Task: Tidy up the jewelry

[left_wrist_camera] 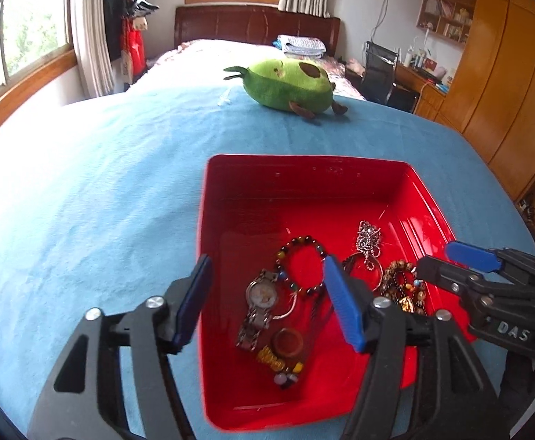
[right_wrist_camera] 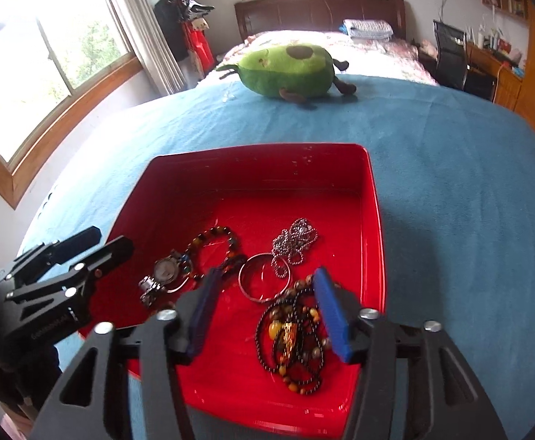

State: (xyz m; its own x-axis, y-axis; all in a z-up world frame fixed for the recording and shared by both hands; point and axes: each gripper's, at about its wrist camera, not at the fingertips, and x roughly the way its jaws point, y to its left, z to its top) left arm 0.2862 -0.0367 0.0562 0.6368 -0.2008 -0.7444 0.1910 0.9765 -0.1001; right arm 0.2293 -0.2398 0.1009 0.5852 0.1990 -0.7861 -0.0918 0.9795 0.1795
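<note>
Fingers (left_wrist_camera: 341, 304) of the left gripper (left_wrist_camera: 267, 302) gape wide, empty, over the red tray (left_wrist_camera: 304, 176) on the blue blanket (left_wrist_camera: 102, 183); only this view shows the wooden ring (left_wrist_camera: 288, 343) near the watch (left_wrist_camera: 260, 299).

Right-wrist view: right gripper (right_wrist_camera: 267, 311) spread wide, empty, straddling the bead tangle (right_wrist_camera: 293, 337) at the tray's near right, bangle (right_wrist_camera: 264, 277) and chain (right_wrist_camera: 295, 240) beyond.

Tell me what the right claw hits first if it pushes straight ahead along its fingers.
Most likely the tangle of dark beaded bracelets lying between the open right claw fingers in the red tray. The silver bangle lies just beyond. Depth is hard to judge.
</note>
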